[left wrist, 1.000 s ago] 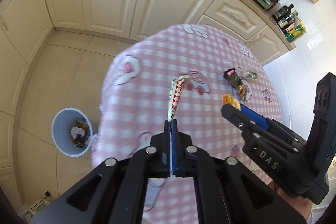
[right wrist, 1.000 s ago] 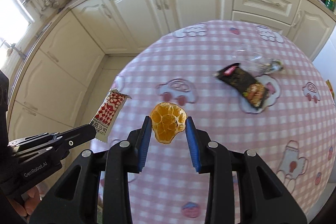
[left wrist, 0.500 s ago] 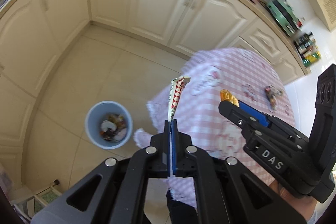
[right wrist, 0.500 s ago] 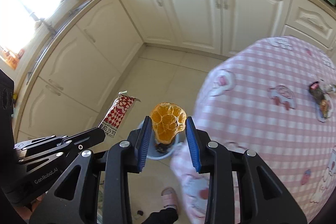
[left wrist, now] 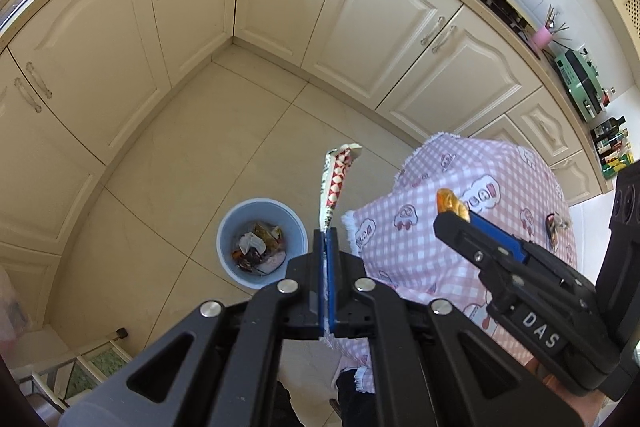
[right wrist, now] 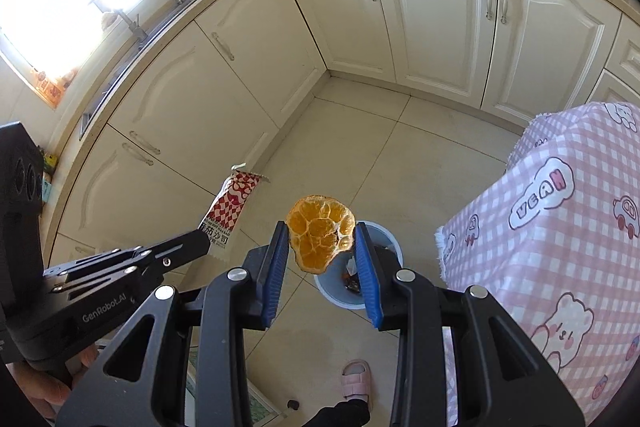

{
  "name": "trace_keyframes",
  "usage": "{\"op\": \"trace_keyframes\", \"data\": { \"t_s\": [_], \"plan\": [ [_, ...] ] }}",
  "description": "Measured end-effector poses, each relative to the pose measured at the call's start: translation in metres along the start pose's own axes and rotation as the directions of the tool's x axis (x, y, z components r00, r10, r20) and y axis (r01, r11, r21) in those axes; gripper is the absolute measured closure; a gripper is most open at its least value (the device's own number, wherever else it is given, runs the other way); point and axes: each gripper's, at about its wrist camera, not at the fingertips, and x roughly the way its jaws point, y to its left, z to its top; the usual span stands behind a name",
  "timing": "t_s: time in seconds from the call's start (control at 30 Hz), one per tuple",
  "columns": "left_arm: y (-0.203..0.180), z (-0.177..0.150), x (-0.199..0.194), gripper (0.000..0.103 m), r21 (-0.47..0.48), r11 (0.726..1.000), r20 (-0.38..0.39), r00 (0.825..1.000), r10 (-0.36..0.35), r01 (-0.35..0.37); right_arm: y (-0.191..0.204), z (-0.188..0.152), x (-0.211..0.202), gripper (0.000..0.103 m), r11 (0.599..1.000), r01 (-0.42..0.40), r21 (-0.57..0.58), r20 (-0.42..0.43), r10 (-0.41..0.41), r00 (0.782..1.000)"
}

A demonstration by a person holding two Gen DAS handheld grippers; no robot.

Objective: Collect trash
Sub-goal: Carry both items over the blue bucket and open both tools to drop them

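My left gripper [left wrist: 327, 234] is shut on a red-and-white checked snack wrapper [left wrist: 335, 183] that stands up from its pads; the same wrapper [right wrist: 231, 213] shows in the right wrist view. My right gripper [right wrist: 321, 241] is shut on an orange peel [right wrist: 320, 239], whose tip [left wrist: 451, 202] peeks over its fingers in the left wrist view. A light blue trash bin [left wrist: 262, 241] with several scraps inside stands on the tiled floor, just left of the left gripper's tips. In the right wrist view the bin [right wrist: 386, 241] lies partly hidden behind the peel and fingers.
The pink checked tablecloth [left wrist: 460, 231] hangs at the right, with a dark wrapper [left wrist: 554, 233] lying on the table near its far edge. Cream cabinets [right wrist: 432, 19] wrap the corner behind. A foot in a pink slipper [right wrist: 356, 379] stands near the bin. A small rack [left wrist: 92, 367] sits at lower left.
Both grippers have swung from above the table to over the floor, carrying the wrapper and the peel. The bin now sits close under their tips, and the table has slid to the right.
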Motion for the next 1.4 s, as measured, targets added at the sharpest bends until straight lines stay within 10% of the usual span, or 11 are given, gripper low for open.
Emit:
{"op": "trace_keyframes", "data": {
  "t_s": [1.4],
  "plan": [
    [0.073, 0.008, -0.023, 0.045, -0.153, 0.979, 0.021, 0.990, 0.141, -0.136, 0.062, 0.024, 0.031, 0.067, 0.992, -0.059, -0.109, -0.028, 0.056, 0.998]
  ]
}}
